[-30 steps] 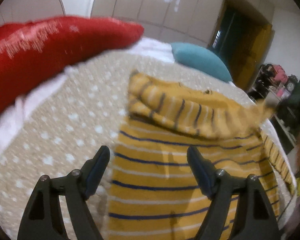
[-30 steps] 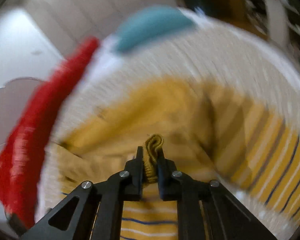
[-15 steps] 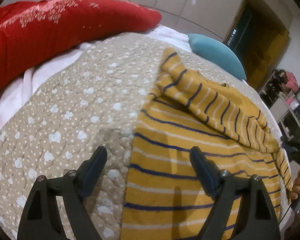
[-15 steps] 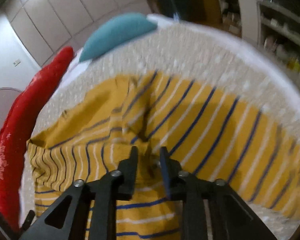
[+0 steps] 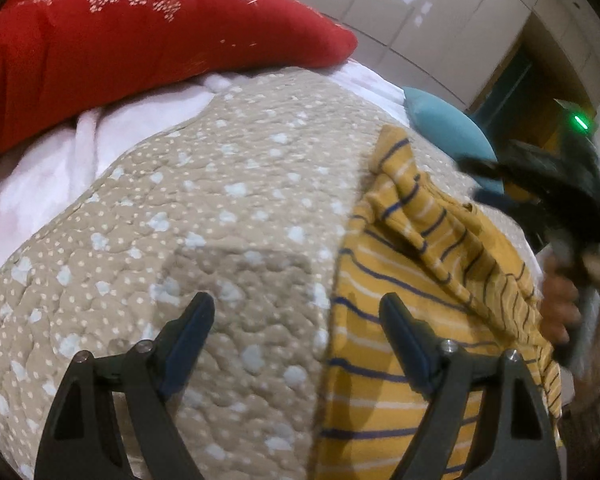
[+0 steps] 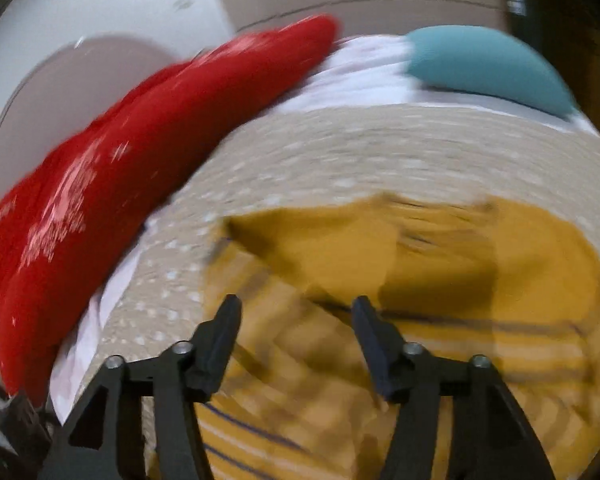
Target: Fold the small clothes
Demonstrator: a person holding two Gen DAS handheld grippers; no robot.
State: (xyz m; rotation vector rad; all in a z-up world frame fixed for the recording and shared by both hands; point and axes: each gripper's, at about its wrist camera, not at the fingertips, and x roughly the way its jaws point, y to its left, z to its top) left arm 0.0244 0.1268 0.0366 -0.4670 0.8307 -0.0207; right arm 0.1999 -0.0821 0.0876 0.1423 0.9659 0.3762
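On the bed, a yellow striped top (image 5: 400, 320) lies spread over the beige dotted quilt (image 5: 220, 220), w/ one sleeve (image 5: 428, 216) folded diagonally across the upper part of the body. Navy & white stripes are clear in the left wrist view; the right wrist view is pretty smeared, so the top (image 6: 400, 280) is mostly a yellow blur there.

Left gripper (image 5: 296, 332) is wide open w/ nothing between its fingers, sitting right over the top's left edge: one finger over bare quilt, the other over the fabric. Can't tell if it touches anything.

Right gripper (image 6: 296, 320) is also spread wide, empty, above the top. From the left cam you can see it off to the right, blurry, held in a hand (image 5: 560, 300).

Behind: red pillow (image 5: 120, 48) up against the quilt's far-left side, teal pillow (image 5: 444, 128) farther back, white sheet (image 5: 100, 132) peeking out btw pillow & quilt.
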